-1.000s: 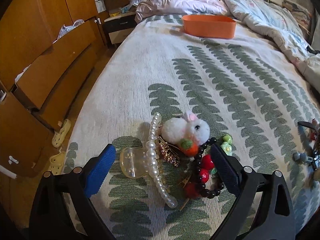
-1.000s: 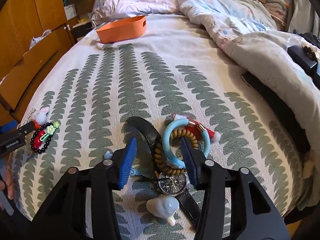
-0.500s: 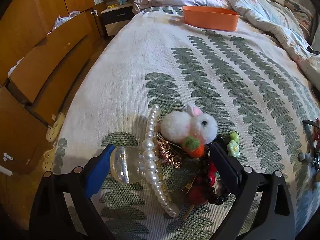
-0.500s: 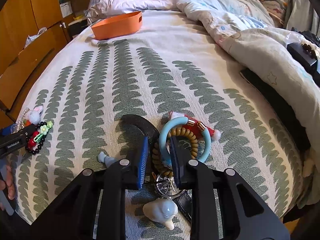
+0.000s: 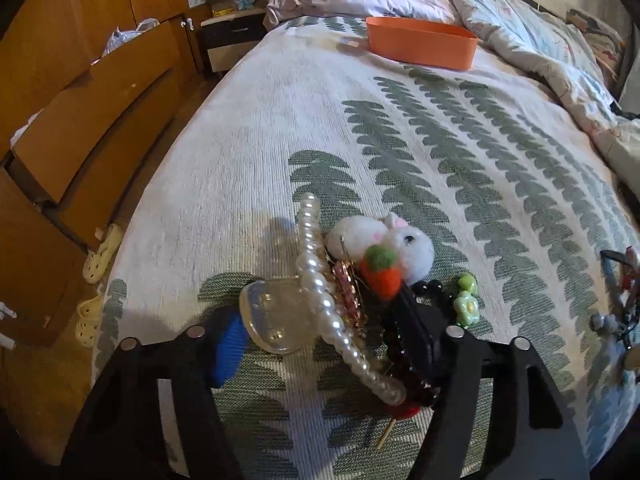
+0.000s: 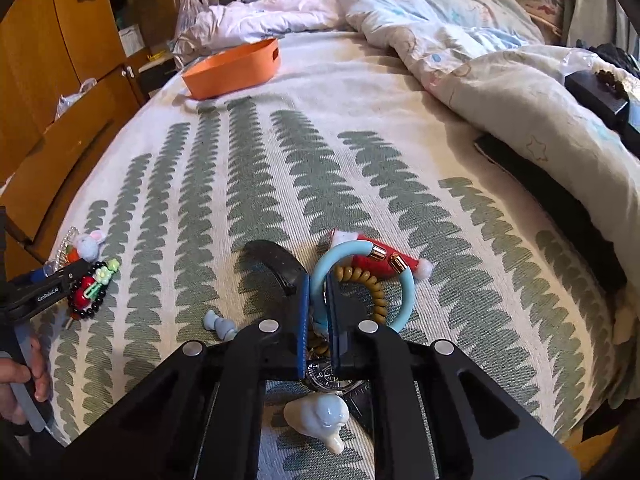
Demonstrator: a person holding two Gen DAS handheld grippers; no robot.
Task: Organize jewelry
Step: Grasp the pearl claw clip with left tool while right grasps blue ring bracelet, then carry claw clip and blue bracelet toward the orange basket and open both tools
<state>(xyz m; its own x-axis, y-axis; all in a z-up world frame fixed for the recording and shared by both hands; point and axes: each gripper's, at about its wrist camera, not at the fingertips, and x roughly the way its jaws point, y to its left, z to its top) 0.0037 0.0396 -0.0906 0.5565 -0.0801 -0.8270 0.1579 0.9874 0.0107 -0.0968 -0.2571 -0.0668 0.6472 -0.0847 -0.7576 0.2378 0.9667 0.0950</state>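
A: Where is the jewelry?

B: In two little heaps on the bed [image 6: 360, 92], on the cover with green leaves. One heap has a pearl hair clip [image 5: 320, 304], a fluffy white bunny charm [image 5: 384, 240] with a carrot, and a black bead bracelet [image 5: 404, 356].

A: And the left claw [image 5: 328, 340]?

B: Its jaws have just been closing around that heap. The blue pad touches the clear end of the clip. I cannot tell if it grips yet.

A: The other heap?

B: A light blue bangle [image 6: 404, 288], a brown coil hair tie [image 6: 376, 296], a watch [image 6: 326, 374] and a little white bird [image 6: 318, 416].

A: And the right claw [image 6: 316, 320]?

B: Pressed together, pinching the blue bangle.

A: Anything else?

B: An orange tray [image 6: 232, 70] sits far up the bed, well apart from both heaps, near a rumpled quilt [image 6: 480, 52]
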